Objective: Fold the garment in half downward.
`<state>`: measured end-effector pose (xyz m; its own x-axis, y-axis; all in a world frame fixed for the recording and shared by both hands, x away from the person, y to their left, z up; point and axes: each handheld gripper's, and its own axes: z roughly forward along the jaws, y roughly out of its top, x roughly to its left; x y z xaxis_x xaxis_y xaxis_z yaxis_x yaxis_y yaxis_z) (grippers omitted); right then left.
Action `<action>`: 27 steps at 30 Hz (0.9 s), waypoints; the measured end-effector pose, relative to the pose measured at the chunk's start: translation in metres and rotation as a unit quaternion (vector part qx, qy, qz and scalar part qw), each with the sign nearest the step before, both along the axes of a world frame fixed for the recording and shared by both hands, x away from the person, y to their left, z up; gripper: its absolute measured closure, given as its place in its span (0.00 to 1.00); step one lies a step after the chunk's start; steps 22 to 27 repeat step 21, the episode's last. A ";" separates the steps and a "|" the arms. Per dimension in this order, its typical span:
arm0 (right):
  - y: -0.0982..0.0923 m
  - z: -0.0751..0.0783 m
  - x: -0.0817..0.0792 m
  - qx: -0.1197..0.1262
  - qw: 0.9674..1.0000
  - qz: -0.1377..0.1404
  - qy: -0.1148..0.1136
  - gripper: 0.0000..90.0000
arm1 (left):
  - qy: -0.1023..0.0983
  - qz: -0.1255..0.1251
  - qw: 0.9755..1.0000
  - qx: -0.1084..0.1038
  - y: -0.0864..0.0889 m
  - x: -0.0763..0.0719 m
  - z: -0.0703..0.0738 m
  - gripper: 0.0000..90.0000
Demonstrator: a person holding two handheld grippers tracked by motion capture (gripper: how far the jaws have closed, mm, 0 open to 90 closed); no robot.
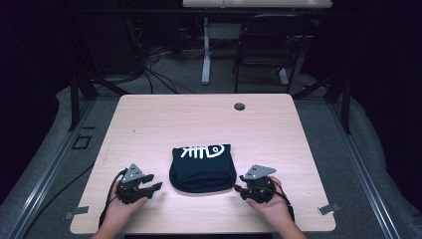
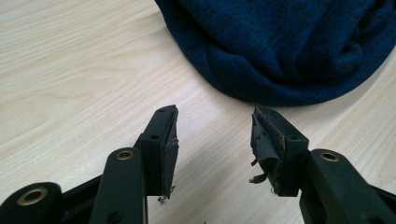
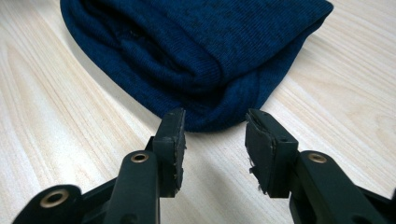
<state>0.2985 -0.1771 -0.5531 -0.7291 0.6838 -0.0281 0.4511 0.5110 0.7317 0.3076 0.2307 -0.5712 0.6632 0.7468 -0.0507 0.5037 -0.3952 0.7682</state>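
A dark blue folded garment (image 1: 202,168) with a white fish-skeleton print lies at the middle front of the wooden table (image 1: 199,124). My left gripper (image 1: 153,184) rests on the table just left of it, jaws open, nothing between them; the cloth (image 2: 289,46) lies a short way ahead of its fingertips (image 2: 215,116). My right gripper (image 1: 238,183) sits at the garment's right front corner, open as well, with the folded knit edge (image 3: 210,60) just in front of its fingertips (image 3: 215,116) and not between them.
A small dark round hole (image 1: 239,106) sits near the table's far edge. Behind the table stand a black chair (image 1: 268,45) and a white desk leg (image 1: 205,50) with cables on the floor. Bare wood surrounds the garment on all sides.
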 end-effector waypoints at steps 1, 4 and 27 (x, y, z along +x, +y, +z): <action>0.001 -0.001 0.000 0.000 1.000 -0.001 -0.001 0.63 | 0.000 0.000 1.000 0.001 -0.001 -0.001 0.000 0.57; 0.001 -0.002 0.000 -0.002 1.000 0.002 -0.001 0.63 | -0.004 -0.006 1.000 0.006 -0.003 -0.001 0.000 0.56; 0.005 -0.005 -0.002 -0.008 1.000 0.011 -0.009 0.61 | -0.013 -0.021 1.000 0.014 -0.011 -0.004 0.003 0.54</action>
